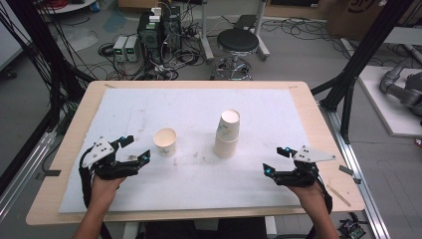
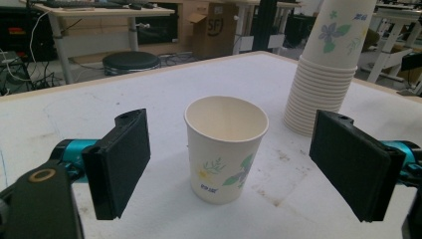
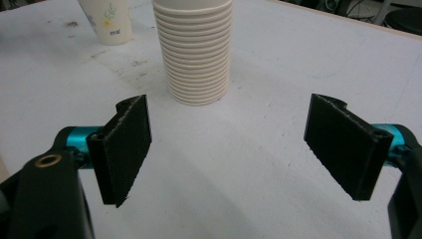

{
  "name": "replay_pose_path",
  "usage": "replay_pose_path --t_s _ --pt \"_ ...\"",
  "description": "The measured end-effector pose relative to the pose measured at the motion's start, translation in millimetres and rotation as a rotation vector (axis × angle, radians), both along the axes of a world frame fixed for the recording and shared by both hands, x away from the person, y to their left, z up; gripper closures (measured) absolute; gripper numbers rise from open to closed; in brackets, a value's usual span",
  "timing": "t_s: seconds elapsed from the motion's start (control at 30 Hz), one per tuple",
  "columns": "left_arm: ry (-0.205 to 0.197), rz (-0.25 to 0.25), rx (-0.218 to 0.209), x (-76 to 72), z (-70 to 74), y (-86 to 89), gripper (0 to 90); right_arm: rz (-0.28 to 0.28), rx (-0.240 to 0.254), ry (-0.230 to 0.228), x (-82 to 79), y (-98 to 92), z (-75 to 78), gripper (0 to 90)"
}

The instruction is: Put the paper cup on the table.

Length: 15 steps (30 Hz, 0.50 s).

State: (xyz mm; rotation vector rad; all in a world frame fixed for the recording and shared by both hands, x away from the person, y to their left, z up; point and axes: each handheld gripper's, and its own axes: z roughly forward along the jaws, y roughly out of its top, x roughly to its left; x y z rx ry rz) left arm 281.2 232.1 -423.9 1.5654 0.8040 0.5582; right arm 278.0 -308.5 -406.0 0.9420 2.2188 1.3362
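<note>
A single paper cup (image 1: 165, 142) with a flower print stands upright on the white mat (image 1: 199, 189), left of centre. My left gripper (image 1: 137, 148) is just to its left and open. In the left gripper view the cup (image 2: 226, 149) stands a little ahead of the pads (image 2: 124, 159), untouched. A tall stack of paper cups (image 1: 227, 134) stands near the mat's middle and appears behind the cup in the left gripper view (image 2: 323, 74). My right gripper (image 1: 275, 159) is open to the right of the stack. In the right gripper view the stack (image 3: 199, 59) is ahead of the jaws, with the single cup (image 3: 110, 22) beyond.
The mat covers a wooden table (image 1: 318, 129) with a bare rim. A thin wooden stick (image 1: 338, 194) lies on the rim at the near right. Beyond the far edge stand a black stool (image 1: 238, 42) and electronics boxes (image 1: 154, 30) among cables.
</note>
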Motion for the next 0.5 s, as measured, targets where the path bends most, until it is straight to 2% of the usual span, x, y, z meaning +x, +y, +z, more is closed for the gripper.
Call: replay_pose_path --t_s 0.23,0.33,0.5 --pt "-0.033 -0.014 0.001 -3.4 -0.1 -0.2 16.3 -0.014 0.003 -0.018 -0.2 0.0 3.8 18.9" --pt "-0.026 -0.008 0.003 -4.1 -2.9 -0.1 16.3 -0.018 -0.012 -0.028 -1.1 1.6 5.5 18.9" --pt "-0.039 -0.015 0.005 -7.6 -1.6 -1.4 16.9 -0.020 -0.002 -0.034 -4.4 3.4 10.4 18.9"
